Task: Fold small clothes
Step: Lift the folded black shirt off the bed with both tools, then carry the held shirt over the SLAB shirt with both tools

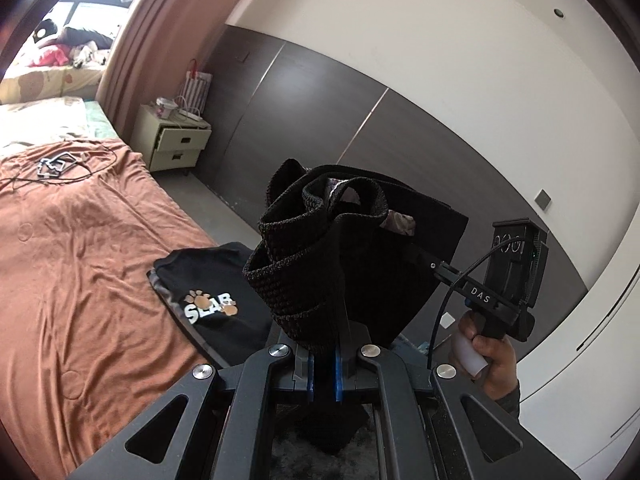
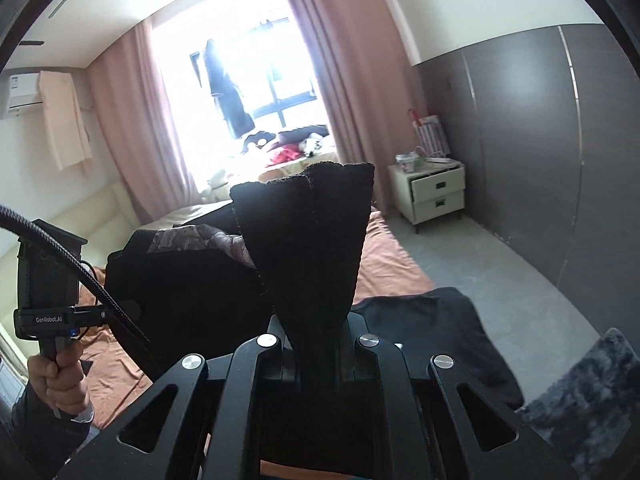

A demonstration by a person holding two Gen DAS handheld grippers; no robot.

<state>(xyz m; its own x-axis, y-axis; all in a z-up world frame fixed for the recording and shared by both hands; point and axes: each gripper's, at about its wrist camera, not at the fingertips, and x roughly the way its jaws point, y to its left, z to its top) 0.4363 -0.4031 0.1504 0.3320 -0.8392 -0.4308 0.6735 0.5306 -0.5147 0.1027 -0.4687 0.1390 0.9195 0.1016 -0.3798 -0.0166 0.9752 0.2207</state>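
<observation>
Both grippers, left gripper [image 1: 326, 344] and right gripper [image 2: 320, 332], are clamped tight on the black knit garment [image 1: 320, 248], lifted clear. Next: lay it flat on the bed [image 1: 80, 240] below, ready for folding.

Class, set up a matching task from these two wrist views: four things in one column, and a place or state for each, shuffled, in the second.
1. black knit garment
2. black printed T-shirt
3. nightstand
4. top drawer

A. lying on the orange bedsheet
B. ajar
C. lifted, pinched in both claws
D. standing beside the bed, against the dark wall panels

Pairs: 1-C, 2-A, 3-D, 4-B
</observation>
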